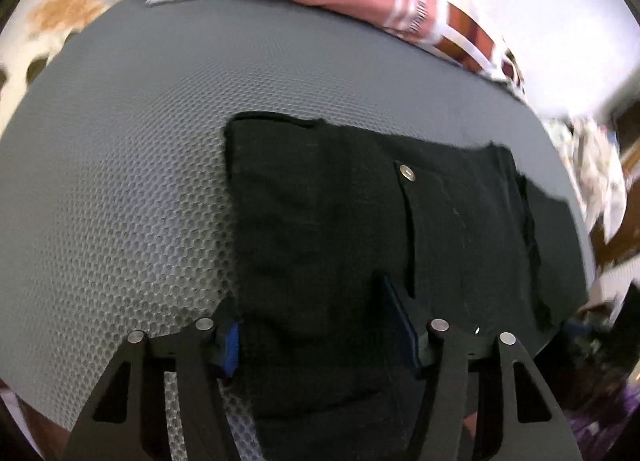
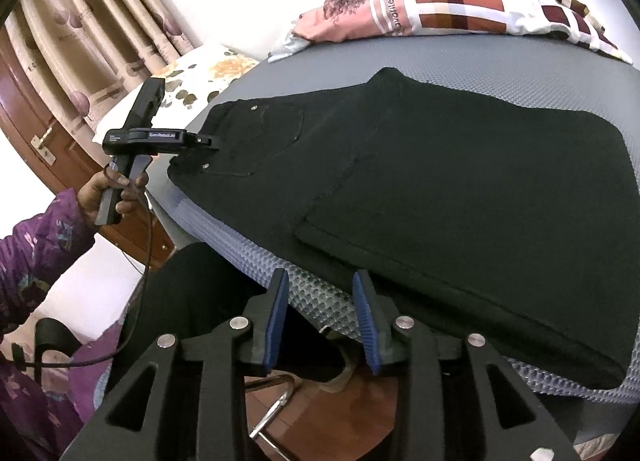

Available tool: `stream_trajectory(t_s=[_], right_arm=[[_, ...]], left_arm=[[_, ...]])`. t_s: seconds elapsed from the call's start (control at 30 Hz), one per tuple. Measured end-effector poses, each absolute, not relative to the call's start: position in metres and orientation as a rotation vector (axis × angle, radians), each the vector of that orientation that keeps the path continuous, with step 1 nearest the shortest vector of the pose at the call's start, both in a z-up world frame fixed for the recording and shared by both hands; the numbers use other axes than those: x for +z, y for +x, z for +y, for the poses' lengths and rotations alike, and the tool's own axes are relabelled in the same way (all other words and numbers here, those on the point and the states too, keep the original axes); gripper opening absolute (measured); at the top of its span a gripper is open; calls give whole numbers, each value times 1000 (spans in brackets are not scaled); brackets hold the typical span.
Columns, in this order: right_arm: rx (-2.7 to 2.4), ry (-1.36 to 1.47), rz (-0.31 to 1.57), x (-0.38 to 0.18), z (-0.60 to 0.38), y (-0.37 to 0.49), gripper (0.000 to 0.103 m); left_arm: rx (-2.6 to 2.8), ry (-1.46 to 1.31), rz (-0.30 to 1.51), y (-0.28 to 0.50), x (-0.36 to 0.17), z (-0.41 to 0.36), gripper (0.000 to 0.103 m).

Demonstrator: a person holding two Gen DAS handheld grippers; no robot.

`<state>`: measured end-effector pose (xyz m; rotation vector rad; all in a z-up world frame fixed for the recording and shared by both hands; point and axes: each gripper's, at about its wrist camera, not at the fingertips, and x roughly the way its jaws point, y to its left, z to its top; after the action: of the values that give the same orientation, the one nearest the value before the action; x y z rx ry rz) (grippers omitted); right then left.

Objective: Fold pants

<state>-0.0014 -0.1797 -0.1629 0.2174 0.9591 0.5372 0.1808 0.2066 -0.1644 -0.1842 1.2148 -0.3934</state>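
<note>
Black pants (image 1: pixel 340 201) lie folded flat on the grey honeycomb mat (image 1: pixel 140 141) of a bed. In the left wrist view my left gripper (image 1: pixel 314 331) points down over the waist end, near a metal button (image 1: pixel 408 173). Its blue pads straddle the cloth, which lies flat between them and is not pinched. The right wrist view shows the pants (image 2: pixel 440 181) with the legs doubled over, and the left gripper (image 2: pixel 208 140) at the waistband corner, held by a hand (image 2: pixel 108 189). My right gripper (image 2: pixel 320 319) hangs at the mat's near edge, open and holding nothing.
A pink and checked blanket (image 2: pixel 420 5) is heaped at the far end of the mat (image 2: pixel 500 57). A floral pillow (image 2: pixel 200 73), curtains (image 2: pixel 100 21) and a wooden door (image 2: pixel 36 133) stand at the left. A purple sleeve (image 2: pixel 36 253) and a cable fill the lower left.
</note>
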Motion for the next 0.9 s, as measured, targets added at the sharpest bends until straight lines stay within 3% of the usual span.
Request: stream_trajectory(t_s=[0.03,0.1,0.17,0.27,0.53,0.6,0.67,0.7,0.77,0.9], right_arm=[[542,219,954,-161,-180,-2,33],[556,199,946,-158,-177,-4,33],[563,180,943,-157,-175,-4,33],[569,201,949,-160,-177,-3,34],[593,166,947,-160,-167,-7,34],[592,177,950,-162,-168,-6,36],[584,204,964,-166,-169,-3,36],[583,210,966,-166,-169,-2,36],[588,193,951,-164,-167,-6,36],[590,169,951,-164,-164,-10,36]], left_arm=[[-393,-212,1224,180,-163,213,60],[-350,-235,1216,175,-156,227,78],[-211,-257,1196,161,-148,250,84],[-227,-436,1176,136,-143,276,85],[-316,-520,1247,102,-157,274,85],[-339,-540,1245,96,-160,267,78],[-353,-557,1281,102,-167,256,28],[-346,-560,1297,103,-169,253,28],[-330,-518,1266,107,-160,243,18],[-346,-385,1087,117,-105,223,16]])
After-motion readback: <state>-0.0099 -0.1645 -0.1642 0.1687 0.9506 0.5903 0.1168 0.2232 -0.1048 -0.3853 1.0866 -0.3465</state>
